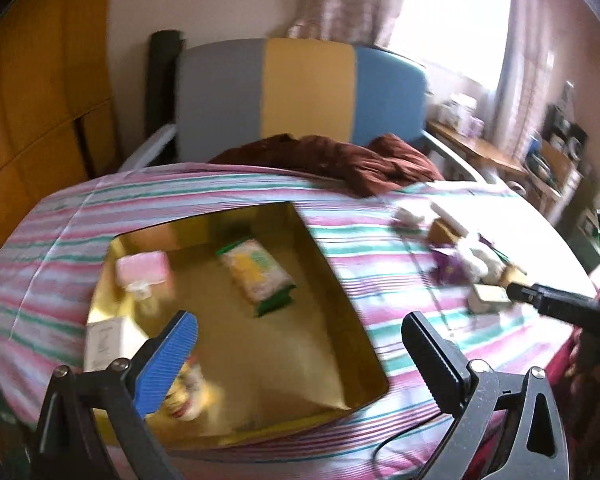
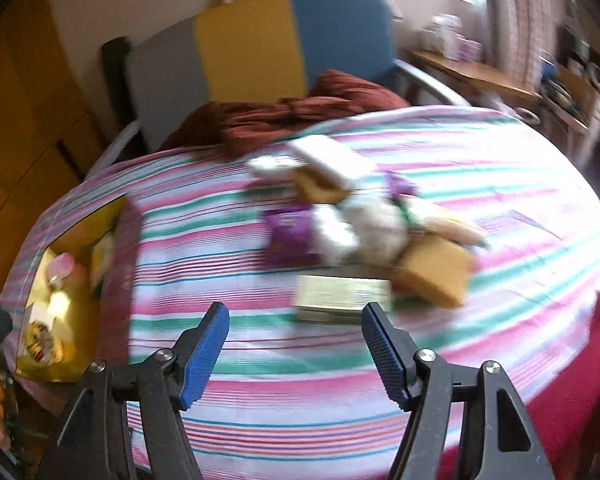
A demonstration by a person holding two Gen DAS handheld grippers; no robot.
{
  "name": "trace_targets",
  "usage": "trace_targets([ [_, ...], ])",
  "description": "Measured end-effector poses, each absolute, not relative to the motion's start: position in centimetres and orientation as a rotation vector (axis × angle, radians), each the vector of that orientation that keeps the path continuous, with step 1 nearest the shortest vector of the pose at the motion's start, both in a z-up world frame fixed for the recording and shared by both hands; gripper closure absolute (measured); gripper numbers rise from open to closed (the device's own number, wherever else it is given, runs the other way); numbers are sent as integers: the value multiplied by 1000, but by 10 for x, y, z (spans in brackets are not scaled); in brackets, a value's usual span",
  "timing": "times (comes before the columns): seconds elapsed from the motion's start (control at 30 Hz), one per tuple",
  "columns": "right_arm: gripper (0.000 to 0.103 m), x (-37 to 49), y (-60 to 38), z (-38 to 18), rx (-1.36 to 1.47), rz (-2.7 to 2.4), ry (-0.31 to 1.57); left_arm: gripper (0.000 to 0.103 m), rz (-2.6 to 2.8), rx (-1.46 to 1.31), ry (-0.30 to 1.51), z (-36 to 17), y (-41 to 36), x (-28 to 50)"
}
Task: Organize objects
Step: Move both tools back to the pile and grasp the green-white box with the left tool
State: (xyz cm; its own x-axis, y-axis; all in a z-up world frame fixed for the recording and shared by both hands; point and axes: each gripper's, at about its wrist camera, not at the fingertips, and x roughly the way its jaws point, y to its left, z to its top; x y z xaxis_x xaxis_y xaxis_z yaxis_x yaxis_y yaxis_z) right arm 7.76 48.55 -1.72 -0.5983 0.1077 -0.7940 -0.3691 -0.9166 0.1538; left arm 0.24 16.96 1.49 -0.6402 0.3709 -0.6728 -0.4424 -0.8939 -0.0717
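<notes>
A gold open box (image 1: pixel 340 280) lies on the striped bed sheet; inside are a pink pack (image 1: pixel 142 270), a green-edged snack pack (image 1: pixel 256 274), a white carton (image 1: pixel 106 340) and a yellow packet (image 1: pixel 188 392). My left gripper (image 1: pixel 300 340) hovers open over the box's near part, nothing between its jaws. A blurred pile of loose items (image 2: pixel 352 216) lies on the sheet: a purple pack (image 2: pixel 290 232), white bundles, a yellow pad (image 2: pixel 436 268) and a flat gold-green box (image 2: pixel 340 298). My right gripper (image 2: pixel 296 316) is open and empty, just short of that flat box.
A dark red cloth (image 1: pixel 340 160) is bunched at the far side of the bed, before a grey, yellow and blue headboard (image 1: pixel 300 88). A wooden side table (image 1: pixel 476 148) and cluttered shelves (image 1: pixel 560 160) stand at the right. A red cloth (image 2: pixel 580 380) covers the near right corner.
</notes>
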Motion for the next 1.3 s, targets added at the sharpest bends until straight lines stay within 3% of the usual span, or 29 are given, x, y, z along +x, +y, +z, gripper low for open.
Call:
trace_targets([
  [0.37, 28, 123, 582, -12, -1099, 2355, 636, 2, 2204, -909, 397, 4, 300, 7],
  [0.63, 27, 127, 597, -25, -1088, 2338, 658, 8, 2011, -920, 548, -24, 383, 10],
  [1.23, 26, 132, 598, -24, -1013, 2379, 703, 3, 1948, -1307, 388, -87, 480, -17],
  [1.27, 26, 132, 598, -24, -1012, 2379, 703, 5, 1953, -1313, 388, -90, 481, -18],
  [1.3, 26, 132, 598, -24, -1014, 2379, 702, 14, 1954, -1321, 377, -93, 481, -19],
])
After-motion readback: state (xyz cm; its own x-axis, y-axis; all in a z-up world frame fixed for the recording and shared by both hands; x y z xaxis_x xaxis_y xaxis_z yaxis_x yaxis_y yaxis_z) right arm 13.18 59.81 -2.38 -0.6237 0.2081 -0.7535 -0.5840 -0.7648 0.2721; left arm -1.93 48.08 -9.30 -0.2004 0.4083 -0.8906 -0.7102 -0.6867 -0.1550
